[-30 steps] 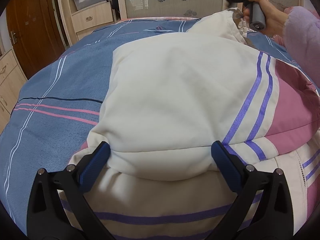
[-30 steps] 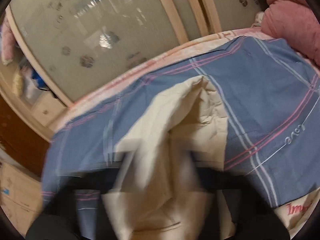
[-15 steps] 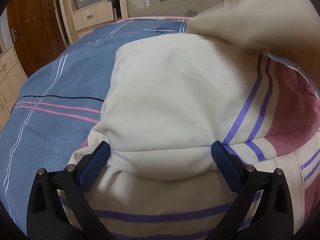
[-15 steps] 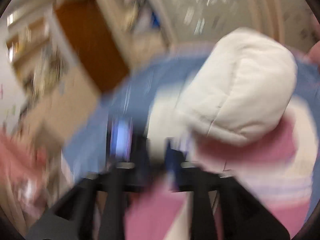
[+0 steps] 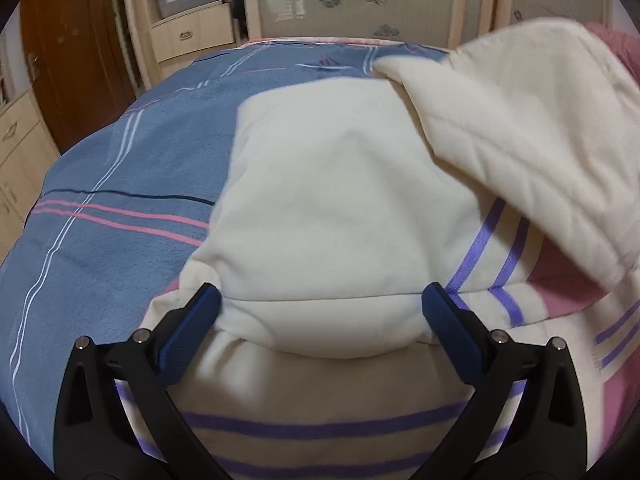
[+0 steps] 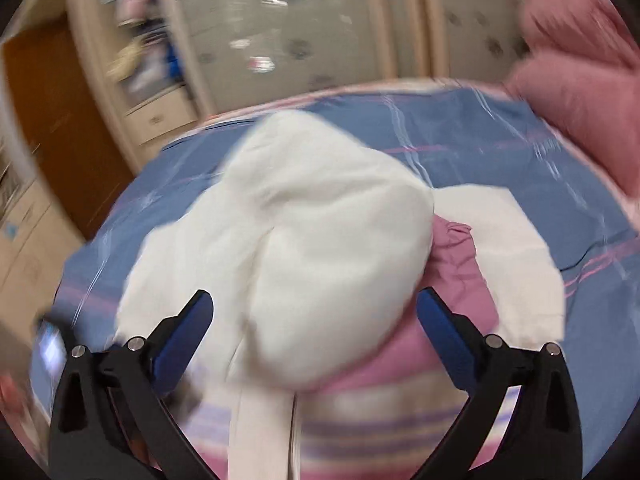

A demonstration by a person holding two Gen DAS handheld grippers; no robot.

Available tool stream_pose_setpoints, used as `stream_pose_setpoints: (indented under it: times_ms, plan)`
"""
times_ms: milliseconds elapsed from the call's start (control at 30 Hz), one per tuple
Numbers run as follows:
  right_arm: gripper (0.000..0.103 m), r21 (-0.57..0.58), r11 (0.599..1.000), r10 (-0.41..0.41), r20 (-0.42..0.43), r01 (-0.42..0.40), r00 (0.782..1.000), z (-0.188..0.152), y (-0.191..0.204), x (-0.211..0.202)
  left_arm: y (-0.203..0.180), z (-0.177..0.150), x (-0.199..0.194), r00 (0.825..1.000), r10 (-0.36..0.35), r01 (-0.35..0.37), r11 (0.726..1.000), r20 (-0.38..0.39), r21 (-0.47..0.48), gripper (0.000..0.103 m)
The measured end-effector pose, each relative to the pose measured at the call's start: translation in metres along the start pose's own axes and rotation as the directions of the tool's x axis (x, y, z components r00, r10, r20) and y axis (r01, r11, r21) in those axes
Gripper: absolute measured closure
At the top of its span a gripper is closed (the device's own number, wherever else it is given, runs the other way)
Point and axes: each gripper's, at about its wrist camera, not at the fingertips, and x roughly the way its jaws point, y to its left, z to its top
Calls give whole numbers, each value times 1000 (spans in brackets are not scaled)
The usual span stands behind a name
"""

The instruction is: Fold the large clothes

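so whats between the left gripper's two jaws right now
In the left wrist view, the left gripper stands open with the folded cream edge of the hooded garment bulging between its jaws; the pads look beside the fabric, not clamped on it.

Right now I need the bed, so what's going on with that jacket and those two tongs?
A person is folding a cream, pink and purple-striped jacket on the bed, with tongs in each hand. The right tongs have just been opening; they are wide open with nothing gripped, and the hood lies folded onto the jacket's body. The left tongs stand open over a folded cream edge without pressing on it. The fold isn't finished.
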Motion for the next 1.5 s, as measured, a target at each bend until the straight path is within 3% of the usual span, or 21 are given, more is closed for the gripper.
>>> stream_pose_setpoints:
  times_ms: [33, 100, 133, 167, 300, 367, 433, 500, 600, 667, 733, 767, 800, 867, 1000, 1100, 1233, 1367, 1433, 1500]
  plan:
    - [2, 18, 1000, 0, -21, 0, 1000, 6, -2, 12, 4, 2, -10, 999, -32, 32, 999, 5, -32, 2]
    - [50, 85, 993, 87, -71, -80, 994, 11, -9, 30, 8, 6, -33, 989, -131, 135, 989, 61, -57, 2]
    - [89, 138, 985, 120, -88, -107, 989, 12, -15, 29, 8, 8, -44, 984, -151, 156, 986, 89, -54, 2]
    - [91, 212, 962, 192, -89, -170, 977, 11, -20, 22, 8, 11, -56, 980, -158, 164, 985, 122, -46, 2]
    - [92, 303, 877, 391, 0, -372, 920, -6, -38, -30, 3, 17, -93, 956, -210, 212, 977, 206, 14, 2]
    - [92, 297, 856, 434, 30, -423, 900, -32, -41, -57, 2, 21, -113, 927, -300, 301, 953, 226, 32, 2]
    - [92, 292, 850, 447, 41, -438, 894, -58, -47, -67, -5, 20, -124, 897, -388, 386, 921, 214, 55, 2]
    - [92, 294, 860, 433, 12, -418, 901, -87, -50, -62, -17, 18, -122, 883, -435, 427, 900, 178, 85, 2]
    - [92, 359, 835, 447, 1, -417, 895, -119, -66, -50, -48, 13, -103, 893, -438, 425, 896, 103, 132, 2]
    - [83, 382, 829, 444, -5, -408, 896, -123, -75, -55, -68, 7, -81, 893, -449, 441, 887, 28, 135, 2]
    - [66, 348, 860, 401, -9, -373, 916, -121, -79, -68, -84, 3, -59, 890, -453, 455, 881, -47, 130, 2]
    - [57, 322, 882, 363, -2, -344, 932, -119, -81, -78, -91, 0, -46, 903, -422, 429, 893, -81, 136, 2]
    - [57, 301, 900, 327, 13, -315, 945, -116, -85, -87, -96, -4, -36, 917, -385, 396, 908, -103, 136, 2]
    - [57, 267, 926, 257, 71, -266, 964, -106, -92, -107, -94, -7, -13, 912, -381, 395, 916, -154, 71, 2]
    - [57, 184, 955, 204, 167, -233, 965, -75, -91, -129, -88, -7, -2, 902, -399, 410, 911, -165, 36, 2]
    - [57, 83, 959, 251, 193, -271, 949, -44, -61, -131, -89, -10, -2, 911, -384, 395, 917, -149, 54, 2]
    - [57, -43, 960, 279, 182, -276, 943, -5, -10, -109, -87, -14, -1, 911, -391, 400, 916, -134, 43, 2]
    - [57, -89, 924, 374, 0, -373, 927, 17, 31, -55, -88, -17, 0, 908, -399, 408, 912, -128, 45, 2]
    - [57, -126, 937, 322, -62, -327, 945, 20, 43, -30, -85, -23, -3, 909, -399, 407, 912, -125, 49, 2]
    - [57, -187, 966, 172, -38, -177, 984, 18, 46, -12, -84, -24, -6, 910, -397, 405, 913, -123, 51, 2]
